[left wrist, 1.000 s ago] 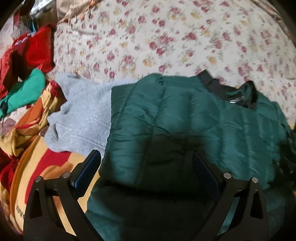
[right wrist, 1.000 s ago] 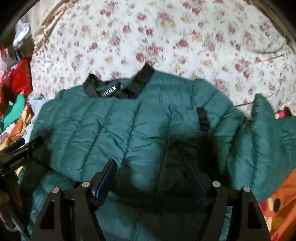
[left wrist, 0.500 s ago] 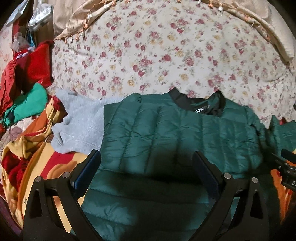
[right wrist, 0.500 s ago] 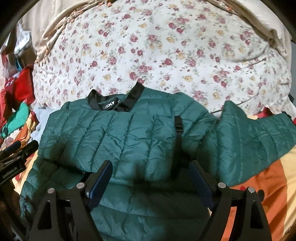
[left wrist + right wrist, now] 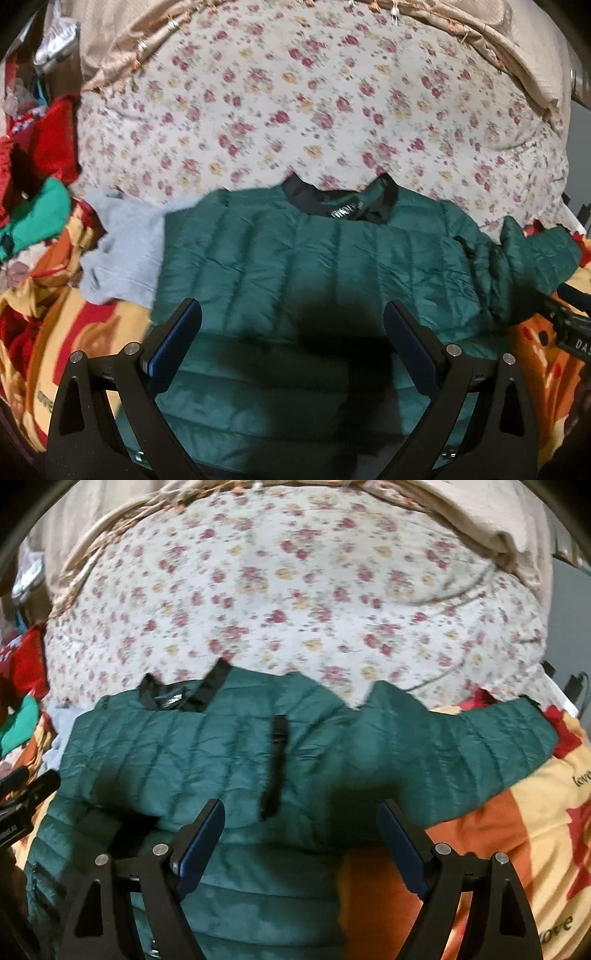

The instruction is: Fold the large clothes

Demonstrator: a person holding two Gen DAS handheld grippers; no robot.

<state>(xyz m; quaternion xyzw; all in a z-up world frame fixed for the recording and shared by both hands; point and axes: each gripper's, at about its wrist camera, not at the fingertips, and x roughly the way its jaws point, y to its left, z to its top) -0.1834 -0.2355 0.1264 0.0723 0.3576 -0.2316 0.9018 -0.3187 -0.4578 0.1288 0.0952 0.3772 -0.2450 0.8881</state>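
Observation:
A dark green quilted puffer jacket (image 5: 303, 258) lies flat on the bed, black collar toward the floral quilt. Its left side is folded over the body, making a straight left edge. The right sleeve (image 5: 472, 746) stretches out to the right over an orange and yellow blanket. My left gripper (image 5: 291, 332) is open and empty above the jacket's lower middle. My right gripper (image 5: 301, 823) is open and empty above the jacket's right side, near a black strap (image 5: 275, 753). Each gripper shows at the edge of the other's view.
A grey sweater (image 5: 122, 251) lies under the jacket's left edge. Red and green clothes (image 5: 37, 177) are piled at the far left. A floral quilt (image 5: 314, 103) covers the bed behind the jacket. An orange, red and yellow blanket (image 5: 517, 842) lies under everything.
Both grippers have pulled back and up from the jacket, so more of the bed and the outstretched right sleeve is in view. The jacket lies as before. Both stay open.

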